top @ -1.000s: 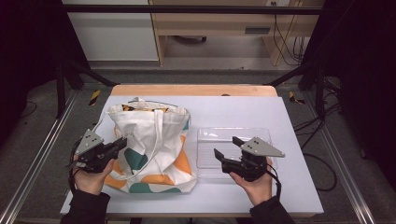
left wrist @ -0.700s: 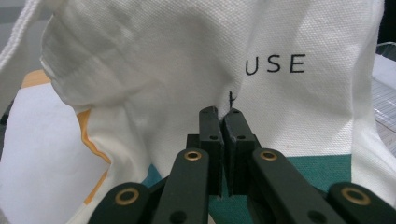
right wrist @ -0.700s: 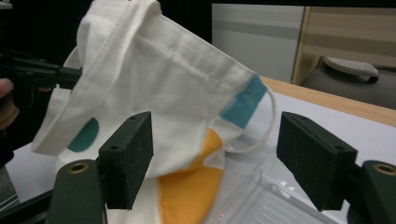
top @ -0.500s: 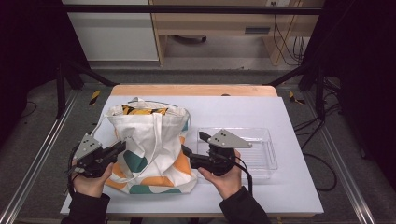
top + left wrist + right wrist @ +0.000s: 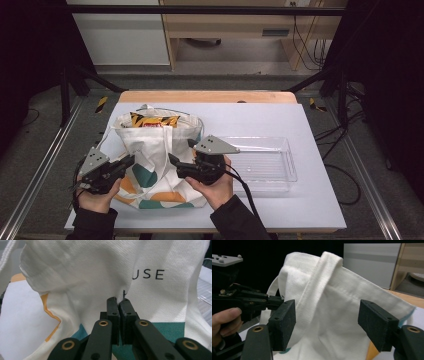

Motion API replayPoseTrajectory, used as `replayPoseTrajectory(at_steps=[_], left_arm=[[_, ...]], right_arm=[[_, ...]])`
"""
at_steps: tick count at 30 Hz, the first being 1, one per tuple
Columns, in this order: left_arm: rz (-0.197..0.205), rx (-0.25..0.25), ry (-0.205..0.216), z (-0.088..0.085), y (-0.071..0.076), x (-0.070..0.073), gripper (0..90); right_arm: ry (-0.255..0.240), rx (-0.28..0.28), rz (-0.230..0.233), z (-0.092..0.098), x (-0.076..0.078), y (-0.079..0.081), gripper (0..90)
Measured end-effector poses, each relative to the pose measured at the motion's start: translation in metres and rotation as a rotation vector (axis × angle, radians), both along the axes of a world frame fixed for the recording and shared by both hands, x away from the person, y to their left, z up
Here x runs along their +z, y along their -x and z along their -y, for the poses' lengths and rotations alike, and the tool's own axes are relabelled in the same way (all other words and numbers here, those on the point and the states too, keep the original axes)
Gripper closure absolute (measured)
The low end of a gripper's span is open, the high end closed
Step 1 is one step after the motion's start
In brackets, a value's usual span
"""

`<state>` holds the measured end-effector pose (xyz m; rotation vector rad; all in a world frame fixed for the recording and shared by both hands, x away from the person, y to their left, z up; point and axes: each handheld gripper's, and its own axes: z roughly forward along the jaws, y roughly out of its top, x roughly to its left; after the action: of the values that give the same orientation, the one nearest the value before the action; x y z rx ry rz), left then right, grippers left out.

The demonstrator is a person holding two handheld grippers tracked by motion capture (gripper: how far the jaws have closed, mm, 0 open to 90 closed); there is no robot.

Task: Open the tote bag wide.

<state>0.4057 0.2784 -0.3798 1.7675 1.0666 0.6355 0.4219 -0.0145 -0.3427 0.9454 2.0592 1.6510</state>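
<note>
Left gripper (image 5: pixel 119 302) clenched on the tote bag (image 5: pixel 160 150) cloth. Right gripper (image 5: pixel 327 327) released, jaws wide either side of the bag's strap (image 5: pixel 317 287). Right gripper moved left from the clear tray (image 5: pixel 270 165) to the bag.

One cloth bag (image 5: pixel 160 165) and one clear tray (image 5: pixel 265 162) are seen on one table (image 5: pixel 310 200). One snack packet (image 5: pixel 154 120) is counted inside the bag. Two grippers are counted, left (image 5: pixel 127 162) and right (image 5: pixel 174 162).

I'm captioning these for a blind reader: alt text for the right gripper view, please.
Two open black jaws frame a white canvas tote bag with its strap draped over the front. At left, a hand holds the other gripper against the bag's far edge.
</note>
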Motion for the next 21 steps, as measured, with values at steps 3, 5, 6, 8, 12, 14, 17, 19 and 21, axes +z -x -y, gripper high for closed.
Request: replayPoseTrajectory(at_steps=[3, 5, 6, 8, 12, 14, 17, 19, 21], left_arm=[[-0.002, 0.0, -0.001, 0.0, 0.001, -0.001, 87.5], [-0.004, -0.002, -0.004, 0.0, 0.001, -0.002, 87.5], [-0.004, -0.002, -0.005, 0.001, 0.002, -0.002, 87.5], [-0.007, -0.005, -0.008, 0.002, 0.002, -0.003, 87.5], [-0.008, -0.006, -0.007, 0.001, 0.002, -0.003, 87.3], [-0.011, -0.005, -0.001, 0.001, 0.002, -0.003, 86.9], [-0.013, -0.009, 0.017, 0.0, 0.001, -0.003, 84.4], [-0.008, -0.01, 0.032, 0.0, 0.001, -0.002, 78.2], [0.005, -0.013, 0.043, 0.0, 0.003, 0.001, 73.8]], right_arm=[[-0.013, 0.008, 0.0, -0.004, 0.002, 0.0, 30.5], [-0.02, 0.019, -0.003, -0.007, 0.003, 0.0, 31.1], [-0.014, 0.021, -0.005, -0.009, 0.003, 0.0, 31.7], [-0.002, 0.031, -0.011, -0.012, 0.002, -0.001, 34.2], [0.027, 0.075, -0.04, -0.018, -0.005, -0.002, 48.6], [0.037, 0.103, -0.063, -0.02, -0.006, -0.002, 59.9], [0.042, 0.126, -0.078, -0.021, -0.007, -0.002, 70.5], [0.047, 0.137, -0.085, -0.021, -0.007, -0.001, 78.6], [0.051, 0.14, -0.083, -0.021, -0.007, 0.0, 83.4]])
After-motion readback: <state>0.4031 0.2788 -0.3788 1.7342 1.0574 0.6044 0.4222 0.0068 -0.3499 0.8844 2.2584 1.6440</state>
